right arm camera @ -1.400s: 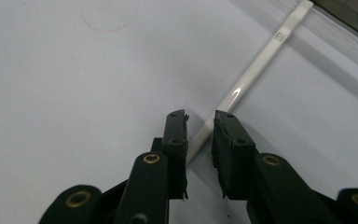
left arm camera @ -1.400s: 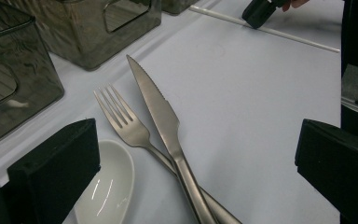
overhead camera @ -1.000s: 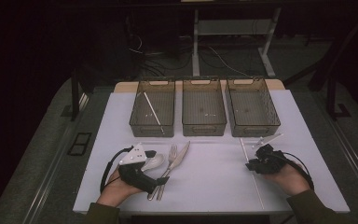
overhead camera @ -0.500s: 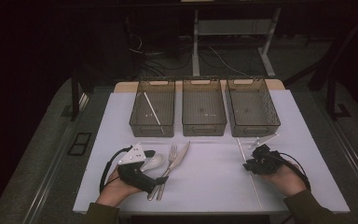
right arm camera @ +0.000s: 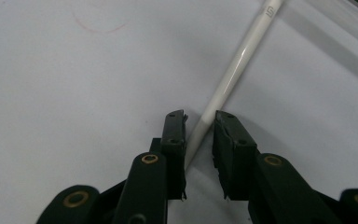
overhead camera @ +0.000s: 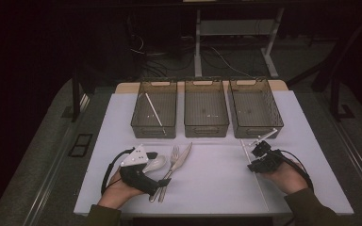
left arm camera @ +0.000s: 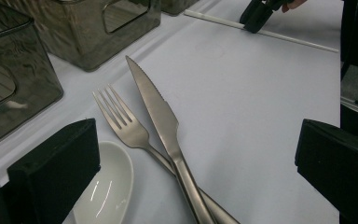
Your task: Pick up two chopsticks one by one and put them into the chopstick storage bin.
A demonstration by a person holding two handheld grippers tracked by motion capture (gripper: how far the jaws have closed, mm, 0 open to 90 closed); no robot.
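— What does the high view give you?
— Your right gripper (overhead camera: 260, 149) sits on a white chopstick (overhead camera: 265, 135) just before the right bin (overhead camera: 255, 107); your left gripper (overhead camera: 147, 162) rests by the spoon (overhead camera: 156, 163), fork (overhead camera: 172, 160) and knife (overhead camera: 182, 157) on the surface (overhead camera: 217, 183).

— And the left gripper view?
— Jaws stand wide apart, nothing between them; cutlery lies ahead.

— The right gripper view?
— The chopstick (right arm camera: 235, 74) runs between the jaws, which seem just short of pinching it.
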